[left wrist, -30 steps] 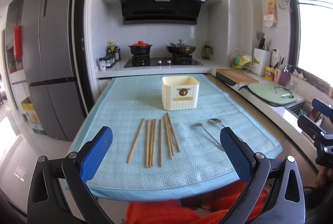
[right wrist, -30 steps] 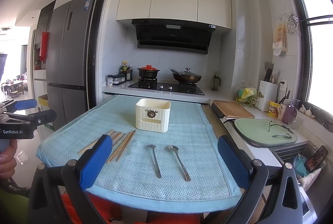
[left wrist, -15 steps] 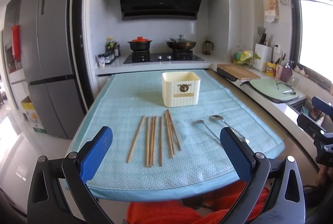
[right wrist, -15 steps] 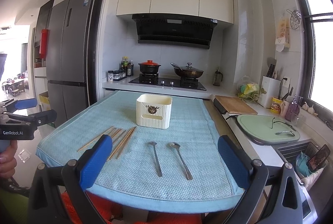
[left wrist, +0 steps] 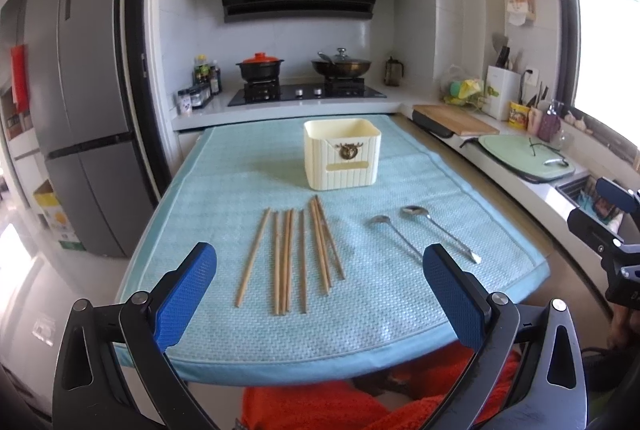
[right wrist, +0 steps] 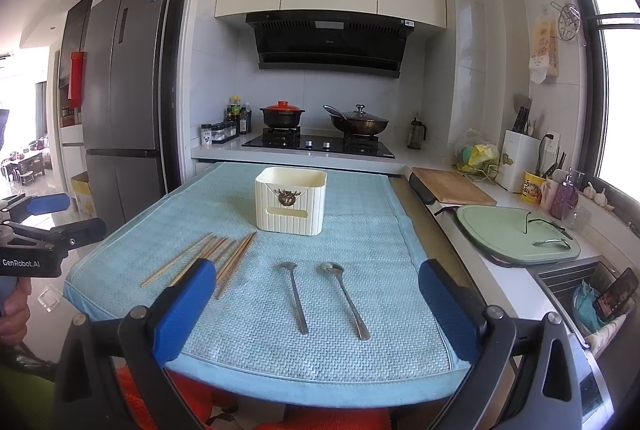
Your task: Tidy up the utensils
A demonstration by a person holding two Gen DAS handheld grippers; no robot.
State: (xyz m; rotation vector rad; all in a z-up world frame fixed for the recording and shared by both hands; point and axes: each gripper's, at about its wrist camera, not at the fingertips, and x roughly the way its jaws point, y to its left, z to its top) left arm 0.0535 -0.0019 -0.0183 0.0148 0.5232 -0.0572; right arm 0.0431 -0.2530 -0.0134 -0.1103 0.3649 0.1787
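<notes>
Slim wooden chopsticks [left wrist: 296, 254] lying side by side on a woven pale-blue cloth [left wrist: 240, 182] over the counter, two metal spoons [right wrist: 320, 294] to their right, ribbed cream square holder [left wrist: 341, 153] behind. Left gripper [left wrist: 320, 300] and right gripper [right wrist: 316, 308] hovering near the edge, blue-padded fingers [left wrist: 185, 300] spread wide, empty.

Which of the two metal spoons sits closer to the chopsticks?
The left metal spoon, the one with the smaller bowl; the right metal spoon lies on its far side from the wooden chopsticks.
</notes>
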